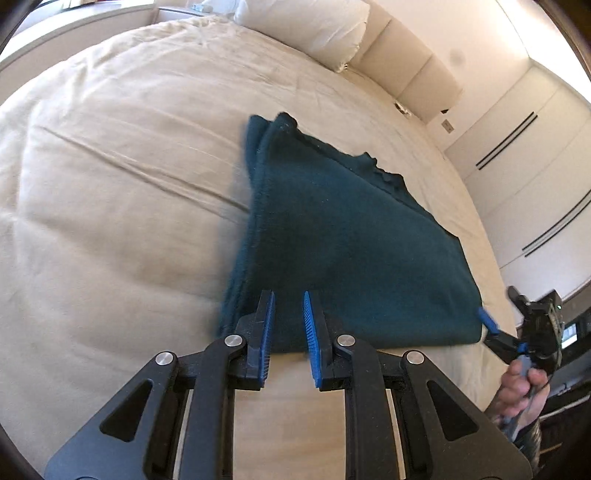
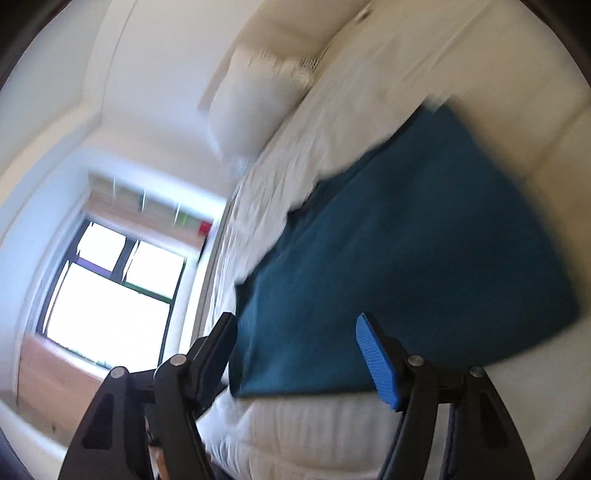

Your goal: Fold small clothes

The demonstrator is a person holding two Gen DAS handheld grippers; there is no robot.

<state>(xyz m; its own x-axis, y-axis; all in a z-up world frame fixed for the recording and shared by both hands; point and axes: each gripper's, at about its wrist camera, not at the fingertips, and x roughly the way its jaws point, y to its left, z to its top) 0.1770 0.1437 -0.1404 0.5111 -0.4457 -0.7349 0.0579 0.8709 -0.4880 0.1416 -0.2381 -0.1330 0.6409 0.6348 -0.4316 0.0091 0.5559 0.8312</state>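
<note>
Left wrist view: teal cloth [image 1: 343, 236] folded into a rough rectangle, lying flat on cream bed [image 1: 110, 184], double edge visible along its far left side, ragged dark trim on the far right edge. Fleecy, dark, unwrinkled on top. Near edge just ahead of and partly between the left gripper [image 1: 289, 317] fingers [image 1: 266, 321]; blue ribbed pads parted by a narrow gap, with cloth showing in the gap but not pinched. Gripper angled down toward the bed, low over the cover. Right gripper [image 1: 487, 321] off to the right of the left fingers, one blue tip at the cloth's near right corner, touching or just beside it, cannot tell which; hand [image 1: 521, 387] wrapped round its handle below. Pillow [image 1: 306, 26] and headboard [image 1: 413, 74] far beyond the fingers, wardrobe [image 1: 535, 177] to the right.

Right wrist view, motion-blurred: cloth [image 2: 399, 266] ahead of and between the widely spread fingers [image 2: 380, 365], near edge close to the tips, nothing gripped. Camera rolled strongly, bed [image 2: 406, 92] tilted. Window [image 2: 110, 295] to the left of the fingers, pillow [image 2: 255, 107] beyond them.
</note>
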